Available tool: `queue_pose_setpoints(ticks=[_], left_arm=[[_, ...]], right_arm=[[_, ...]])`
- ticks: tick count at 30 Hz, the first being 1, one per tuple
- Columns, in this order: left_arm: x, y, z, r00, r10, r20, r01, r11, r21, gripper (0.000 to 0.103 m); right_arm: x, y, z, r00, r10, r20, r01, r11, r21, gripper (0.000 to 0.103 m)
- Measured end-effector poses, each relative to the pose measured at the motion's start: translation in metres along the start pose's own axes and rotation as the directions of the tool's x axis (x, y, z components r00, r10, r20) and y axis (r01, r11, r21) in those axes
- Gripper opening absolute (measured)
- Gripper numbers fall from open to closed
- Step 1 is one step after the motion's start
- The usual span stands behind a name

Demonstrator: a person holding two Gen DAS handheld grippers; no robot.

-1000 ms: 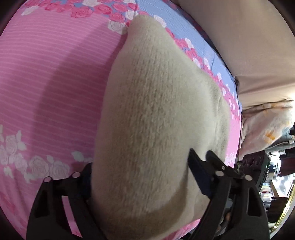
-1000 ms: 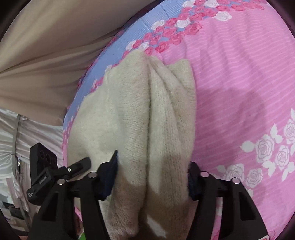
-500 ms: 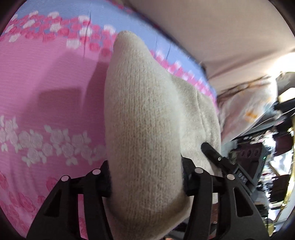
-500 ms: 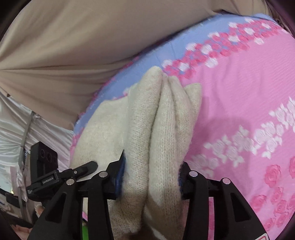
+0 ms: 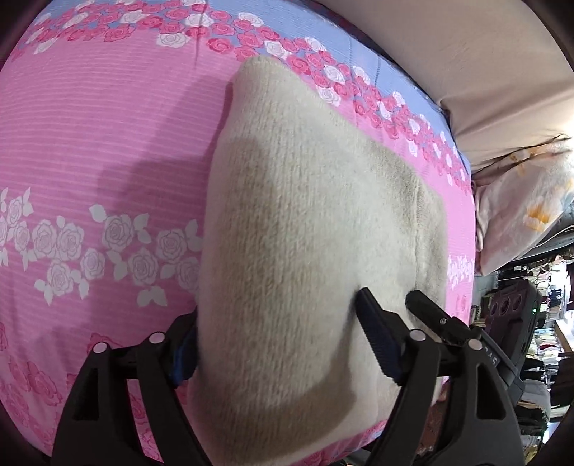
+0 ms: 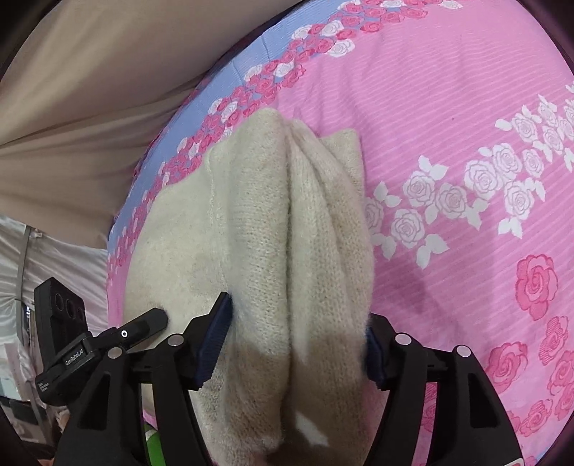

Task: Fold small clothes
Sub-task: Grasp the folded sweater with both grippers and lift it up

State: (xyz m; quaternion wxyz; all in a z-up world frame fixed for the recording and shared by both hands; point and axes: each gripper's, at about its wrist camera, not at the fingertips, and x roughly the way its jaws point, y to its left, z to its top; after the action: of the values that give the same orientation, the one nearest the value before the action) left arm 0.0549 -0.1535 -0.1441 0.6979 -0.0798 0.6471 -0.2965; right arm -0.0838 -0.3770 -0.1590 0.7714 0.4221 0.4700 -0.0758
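A cream knitted garment [image 5: 305,229] lies on a pink rose-print bedsheet [image 5: 89,143]. My left gripper [image 5: 276,344] has its two fingers either side of a thick fold of the knit at its near edge. In the right wrist view my right gripper [image 6: 297,340] is shut on bunched folds of the same garment [image 6: 287,222], which run away from me in several ridges. The other gripper's tip [image 6: 143,322] shows at the left, resting on the knit. The garment's underside and near edge are hidden.
The sheet [image 6: 448,125] has a blue band of roses along its far edge [image 5: 323,32]. A beige curtain [image 6: 89,89] hangs behind the bed. A pale patterned pillow [image 5: 520,200] lies at the right, with cluttered shelves [image 5: 545,322] beyond.
Both grippers have come back down toward the bed with the knit. The left jaws now stand wider around the fold than half a second ago. The garment lies flatter and broader.
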Motion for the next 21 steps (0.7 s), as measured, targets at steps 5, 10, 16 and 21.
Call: queue_pose_setpoints(ticks=[5, 10, 16, 21], left_arm=[[0.012, 0.001, -0.001, 0.999, 0.042, -0.016, -0.042, 0.999, 0.014, 0.089], [0.021, 0.006, -0.001, 0.999, 0.042, -0.022, -0.043, 0.999, -0.014, 0.096], [0.021, 0.012, -0.001, 0.999, -0.004, -0.034, 0.003, 1.000, -0.023, 0.077], [-0.010, -0.005, -0.001, 0.999, -0.050, -0.022, 0.050, 0.999, 0.015, 0.050]], right_arm=[[0.005, -0.003, -0.002, 1.000, 0.003, -0.010, -0.003, 1.000, 0.011, 0.072], [0.011, -0.016, -0.005, 0.998, 0.052, -0.020, -0.051, 0.996, 0.075, 0.075], [0.009, -0.013, -0.009, 0.996, 0.086, -0.003, -0.086, 0.994, 0.062, 0.051], [-0.027, 0.023, -0.011, 0.995, 0.053, 0.085, -0.050, 0.998, -0.040, 0.040]])
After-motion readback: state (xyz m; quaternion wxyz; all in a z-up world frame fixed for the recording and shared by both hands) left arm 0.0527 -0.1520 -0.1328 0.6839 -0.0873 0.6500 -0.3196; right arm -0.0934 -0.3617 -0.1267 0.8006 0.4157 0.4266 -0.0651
